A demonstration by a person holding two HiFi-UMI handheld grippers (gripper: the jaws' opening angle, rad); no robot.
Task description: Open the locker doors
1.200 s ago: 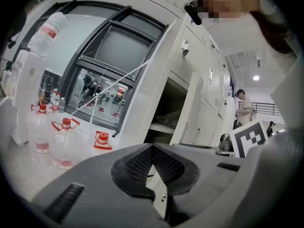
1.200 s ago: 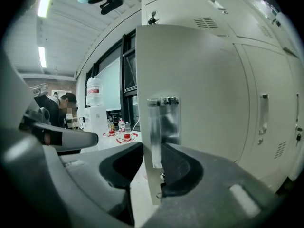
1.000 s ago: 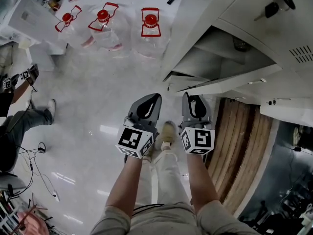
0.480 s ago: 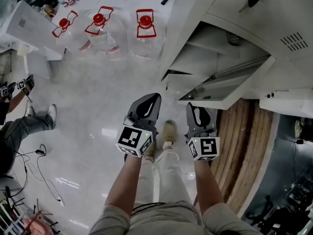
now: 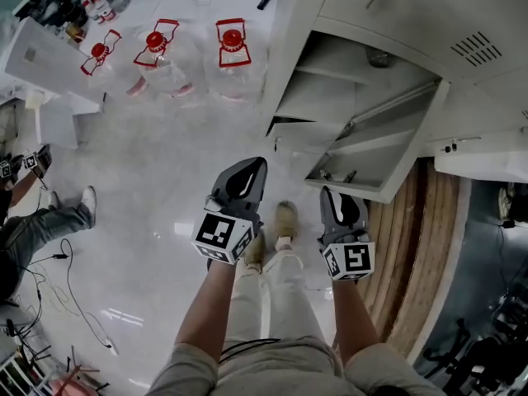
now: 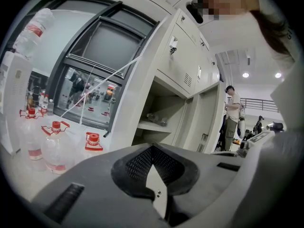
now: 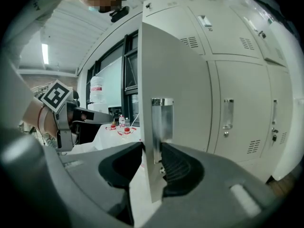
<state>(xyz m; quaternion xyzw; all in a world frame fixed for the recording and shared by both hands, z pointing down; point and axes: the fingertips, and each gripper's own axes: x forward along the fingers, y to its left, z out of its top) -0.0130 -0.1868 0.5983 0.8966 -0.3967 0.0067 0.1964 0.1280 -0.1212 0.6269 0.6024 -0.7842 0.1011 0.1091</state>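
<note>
Locker door [image 5: 375,159]: head view, swung partly out, free edge meeting right gripper [image 5: 342,198]; left gripper [image 5: 245,176] alongside, clear of it. Left gripper view: jaws together, empty. Right gripper view: upright door edge and handle [image 7: 161,122] clamped between jaws that have just been opening.

We record one pale grey sheet-metal locker door [image 5: 375,151] standing well open, angled out from the cabinet bank and hinged on the cabinet side. The head view shows its inner face, with folded rims round the panel. In the right gripper view this door stands upright and nearly edge-on. Its free edge is nearest the camera and carries a bright metal pull plate [image 7: 161,120]. The neighbouring closed grey doors [image 7: 237,113] sit flush, each with a slim vertical metal pull and a louvred vent. The vented upper door [image 5: 412,23] above the open compartment is closed.
</note>
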